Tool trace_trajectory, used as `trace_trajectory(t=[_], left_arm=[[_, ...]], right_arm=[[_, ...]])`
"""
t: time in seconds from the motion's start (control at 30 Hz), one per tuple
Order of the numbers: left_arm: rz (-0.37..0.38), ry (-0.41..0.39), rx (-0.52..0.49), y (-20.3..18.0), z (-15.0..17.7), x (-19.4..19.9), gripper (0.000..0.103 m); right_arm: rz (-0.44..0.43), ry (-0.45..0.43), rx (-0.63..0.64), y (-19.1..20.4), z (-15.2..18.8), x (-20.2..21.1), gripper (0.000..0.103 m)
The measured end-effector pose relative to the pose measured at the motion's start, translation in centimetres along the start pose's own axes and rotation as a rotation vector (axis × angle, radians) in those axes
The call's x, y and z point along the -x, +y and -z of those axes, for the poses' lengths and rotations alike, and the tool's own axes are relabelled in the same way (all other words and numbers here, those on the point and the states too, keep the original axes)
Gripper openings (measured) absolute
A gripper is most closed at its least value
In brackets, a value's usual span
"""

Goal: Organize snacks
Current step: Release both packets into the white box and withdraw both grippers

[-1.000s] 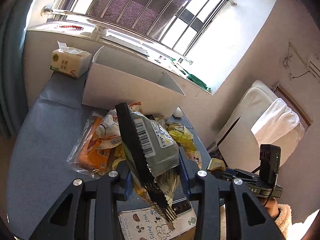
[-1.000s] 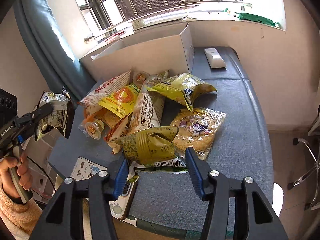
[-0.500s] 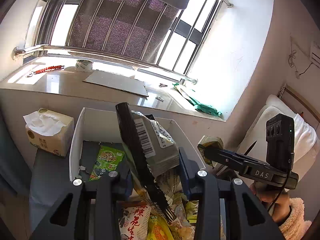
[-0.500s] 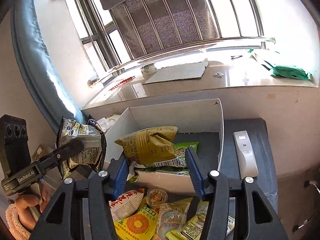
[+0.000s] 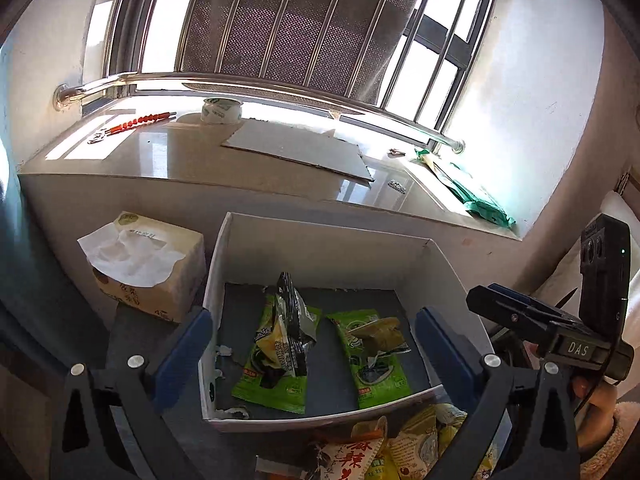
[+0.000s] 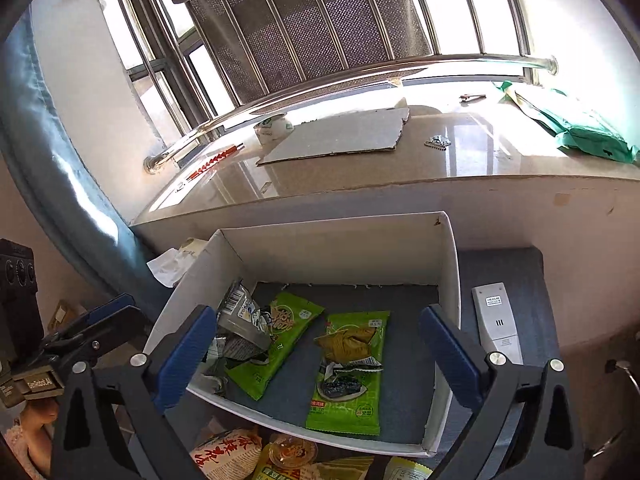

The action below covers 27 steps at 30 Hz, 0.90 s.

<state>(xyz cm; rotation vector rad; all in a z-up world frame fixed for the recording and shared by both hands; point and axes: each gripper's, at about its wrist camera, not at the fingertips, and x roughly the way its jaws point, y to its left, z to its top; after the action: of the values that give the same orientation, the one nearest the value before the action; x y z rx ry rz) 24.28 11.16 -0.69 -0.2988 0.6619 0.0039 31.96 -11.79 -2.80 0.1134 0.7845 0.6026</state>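
Both claws empty over the box, two snacks just dropped in

The left claw (image 5: 312, 344) and right claw (image 6: 320, 346) hang spread wide, gripping nothing, above the white box (image 6: 320, 240). A silver-black packet (image 5: 290, 320) and an olive packet (image 6: 350, 342) lie inside, each on a green packet (image 6: 348, 372). The release step looks done; next is reaching to the pile of snacks (image 5: 400, 448) before the box, probably on the desk.
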Motion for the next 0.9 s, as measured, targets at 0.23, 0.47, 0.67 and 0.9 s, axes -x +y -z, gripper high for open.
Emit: trace_trajectory(t=[0.23, 0.47, 0.67, 0.9], left_arm=[[0.016, -0.062, -0.035, -0.6, 2.3, 6.1, 0.103], [0.061, -0.079, -0.132, -3.3, 7.0, 11.5, 0.103], [0.086, -0.055, -0.095, -3.1, 12.0, 13.6, 0.103], [0.088, 0.026, -0.036, -2.1, 17.7, 13.6, 0.103]], right_arm=[[-0.079, -0.055, -0.003, 1.3, 2.3, 5.6, 0.103], [-0.100, -0.105, 0.055, 2.3, 7.0, 11.9, 0.103], [-0.086, -0.108, 0.040, 1.2, 12.8, 15.5, 0.103], [-0.041, -0.056, -0.035, -1.1, 20.0, 17.4, 0.103]])
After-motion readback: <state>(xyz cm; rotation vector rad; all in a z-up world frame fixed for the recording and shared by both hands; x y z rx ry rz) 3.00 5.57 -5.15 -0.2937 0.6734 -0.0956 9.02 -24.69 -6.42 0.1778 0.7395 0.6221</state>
